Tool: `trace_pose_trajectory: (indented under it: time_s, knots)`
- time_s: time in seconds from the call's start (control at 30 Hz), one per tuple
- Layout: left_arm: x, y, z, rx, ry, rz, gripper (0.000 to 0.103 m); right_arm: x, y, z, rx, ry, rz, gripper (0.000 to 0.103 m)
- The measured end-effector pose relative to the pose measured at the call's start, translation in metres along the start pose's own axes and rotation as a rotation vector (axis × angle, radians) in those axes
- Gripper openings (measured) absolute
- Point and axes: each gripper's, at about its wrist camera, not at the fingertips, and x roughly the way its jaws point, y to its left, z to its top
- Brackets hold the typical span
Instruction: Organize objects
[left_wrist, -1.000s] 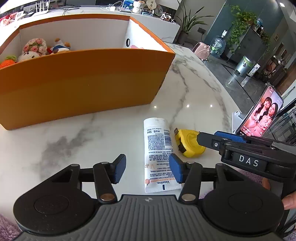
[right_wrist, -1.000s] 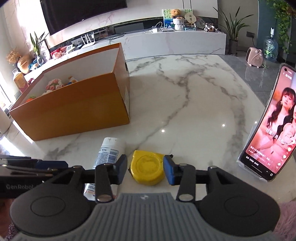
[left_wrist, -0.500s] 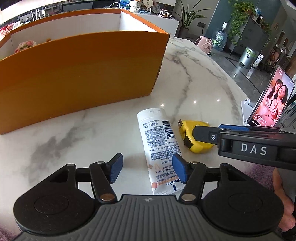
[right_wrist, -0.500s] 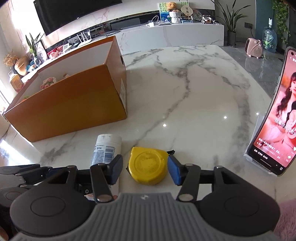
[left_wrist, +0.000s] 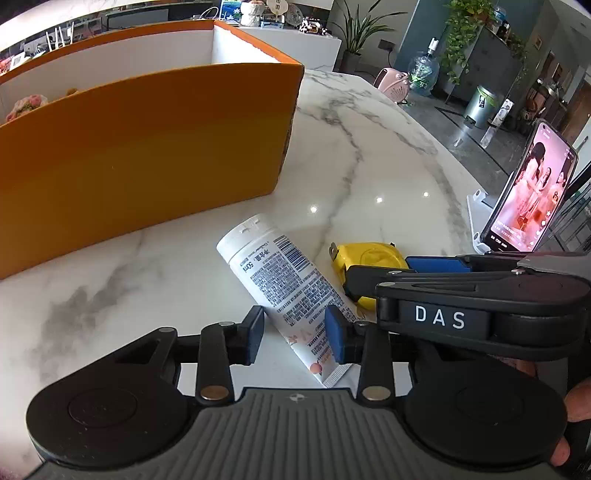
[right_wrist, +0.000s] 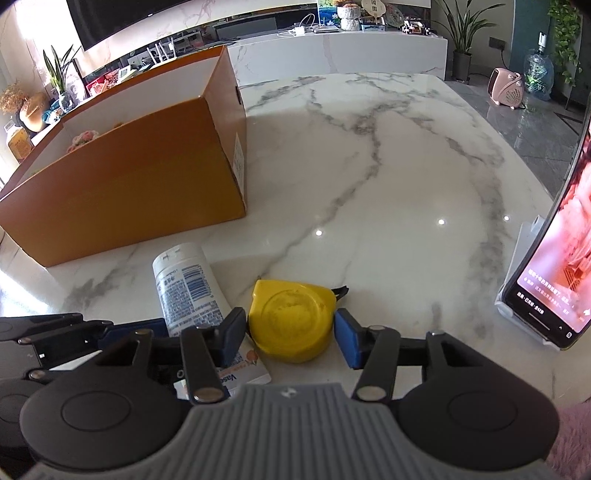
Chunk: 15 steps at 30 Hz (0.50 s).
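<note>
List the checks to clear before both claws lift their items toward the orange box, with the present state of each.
1. Lotion tube between left claw fingers: ok, jaws closing.
2. Left pads pressing the tube: cannot tell.
3. Yellow tape measure between right claw fingers: ok, jaws closing.
4. Right pads gripping it: not ok, gap at the blue pad.
5. Orange box open on top: ok.
6. Phone clear of the path to the box: ok.

Phone (right_wrist: 554, 236) cropped by right edge. Orange box (right_wrist: 140, 177) contents mostly hidden behind near wall. Tape measure (left_wrist: 364, 258) partly covered by right gripper (left_wrist: 376, 273). Tube print illegible.
</note>
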Motion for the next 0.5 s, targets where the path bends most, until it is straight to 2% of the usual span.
trace_pose_trajectory:
  time_s: [0.07,0.17,0.2,0.23,0.5]
  knots:
    - [-0.001,0.002,0.001,-0.001,0.005,-0.007,0.034,0.0,-0.001,0.0,0.005,0.0,0.004,0.053]
    - [-0.004,0.002,0.004,0.009,0.008,-0.01,0.023,0.0,-0.001,0.0,0.005,0.0,0.004,0.053]
    - [-0.005,0.002,0.005,0.018,0.005,-0.009,0.007,0.0,-0.001,0.0,0.007,0.0,0.005,0.053]
    - [-0.008,0.003,0.005,0.024,0.001,-0.008,0.0,0.0,-0.001,0.0,0.01,0.001,0.007,0.053]
    - [-0.019,0.018,0.011,-0.041,-0.004,-0.024,0.002,-0.001,0.001,0.0,0.001,0.003,0.008,0.053]
